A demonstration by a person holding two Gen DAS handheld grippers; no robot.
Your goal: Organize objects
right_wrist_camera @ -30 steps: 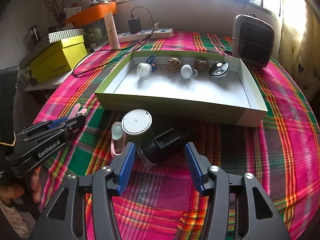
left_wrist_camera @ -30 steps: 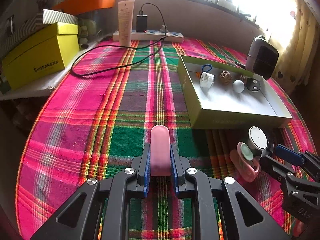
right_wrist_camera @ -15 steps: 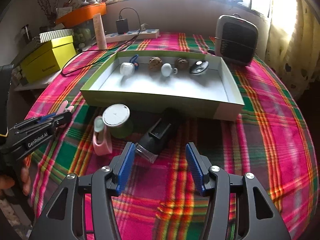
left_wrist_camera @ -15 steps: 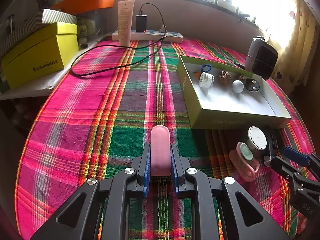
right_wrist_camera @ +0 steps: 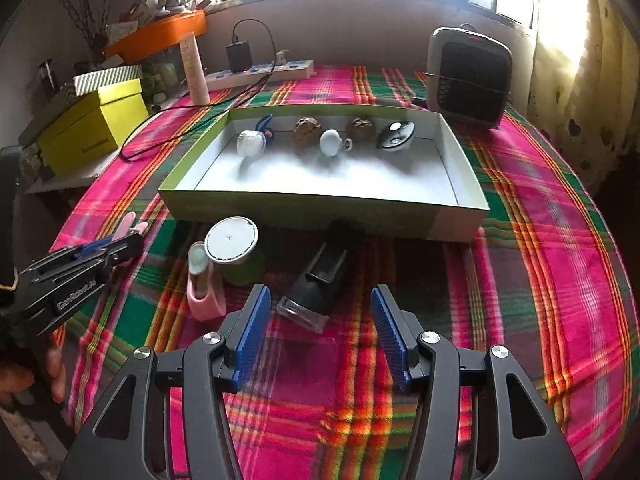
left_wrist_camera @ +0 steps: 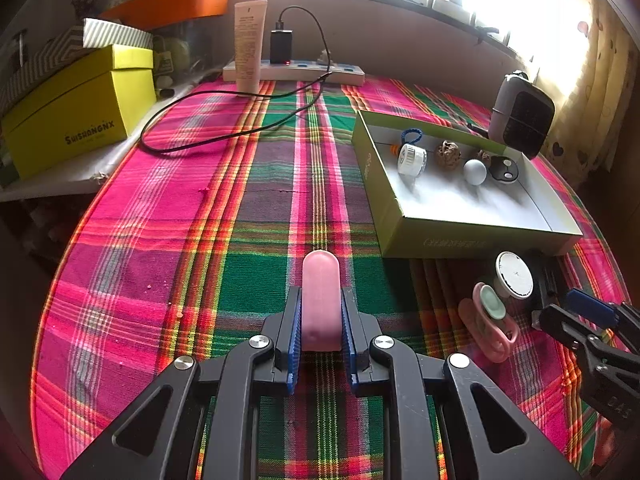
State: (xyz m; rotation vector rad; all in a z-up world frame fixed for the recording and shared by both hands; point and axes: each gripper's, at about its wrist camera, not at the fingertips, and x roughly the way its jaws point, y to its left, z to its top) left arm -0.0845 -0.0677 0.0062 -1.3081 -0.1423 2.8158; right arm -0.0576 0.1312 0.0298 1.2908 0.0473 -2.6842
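My left gripper (left_wrist_camera: 320, 304) is shut on a pink rounded case (left_wrist_camera: 321, 300), held low over the plaid cloth left of the tray; it also shows in the right wrist view (right_wrist_camera: 128, 236). My right gripper (right_wrist_camera: 316, 312) is open and empty, just short of a black device with a clear end (right_wrist_camera: 318, 284). Beside that stand a green cup with a white lid (right_wrist_camera: 232, 244) and a pink holder (right_wrist_camera: 204, 284). The green-walled white tray (right_wrist_camera: 320, 210) holds several small items, among them a white ball (right_wrist_camera: 332, 142).
A black heater (right_wrist_camera: 468, 80) stands behind the tray at the right. A yellow box (left_wrist_camera: 76, 116), a cream tube (left_wrist_camera: 249, 48), a power strip (left_wrist_camera: 296, 72) and a black cable (left_wrist_camera: 224, 132) lie at the back left. The round table's edge curves close on both sides.
The right gripper has pulled back and turned a little, so the tray and black device sit farther off. The left gripper holds the pink case nearly still.
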